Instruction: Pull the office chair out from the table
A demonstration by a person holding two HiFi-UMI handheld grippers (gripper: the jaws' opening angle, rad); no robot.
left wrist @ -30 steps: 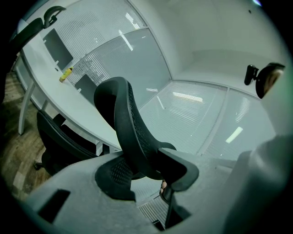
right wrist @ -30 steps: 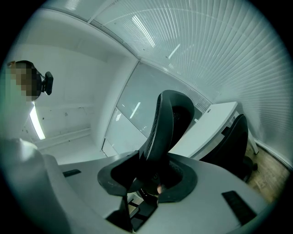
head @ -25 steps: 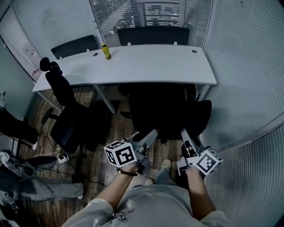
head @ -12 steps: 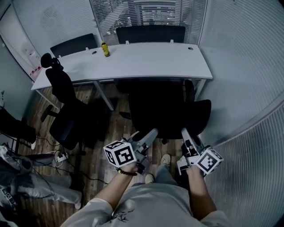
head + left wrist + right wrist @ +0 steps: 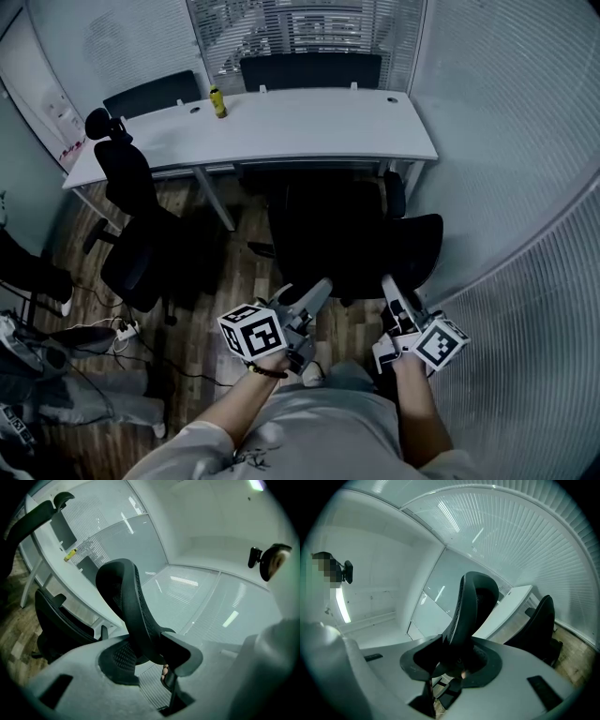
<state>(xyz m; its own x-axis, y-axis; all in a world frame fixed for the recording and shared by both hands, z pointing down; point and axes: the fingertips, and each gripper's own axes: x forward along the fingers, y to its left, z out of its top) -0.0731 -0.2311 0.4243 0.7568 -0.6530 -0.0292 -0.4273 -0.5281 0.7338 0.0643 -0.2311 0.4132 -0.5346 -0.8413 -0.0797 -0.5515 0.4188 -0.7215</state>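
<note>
Both grippers are on the office chair (image 5: 333, 234). It stands at 12 o'clock from us, with the white surface (image 5: 281, 127) just beyond it, also at 12 o'clock.

The top edge of the backrest (image 5: 125, 599) runs from 9 to 3 o'clock across our front. The left gripper (image 5: 322, 284) takes it toward the 9 o'clock end and the right gripper (image 5: 388, 281) toward the 3 o'clock end. Neither hand is nearer; both reach level and about equally far.

Each gripper pinches the backrest rim, with the jaws standing wide because the rim is thick. The dark pads sit on either side of the mesh edge, not spread free of it.

We judge the coming move to be a straight draw toward 6 o'clock, at right angles to that long edge. An even pull from both hands would keep the chair from swivelling.

The head view shows what the gripper views do not — the chair's front sits close to the surface's near edge, so we judge it not yet well out. It also shows a second chair (image 5: 131, 216) at 9 o'clock, apart from ours, and a yellow bottle (image 5: 217, 101) on the far side of the surface.

The gripper views give what the head view cannot — the rim actually seated between the pads. From above the fingertips just merge into black.
</note>
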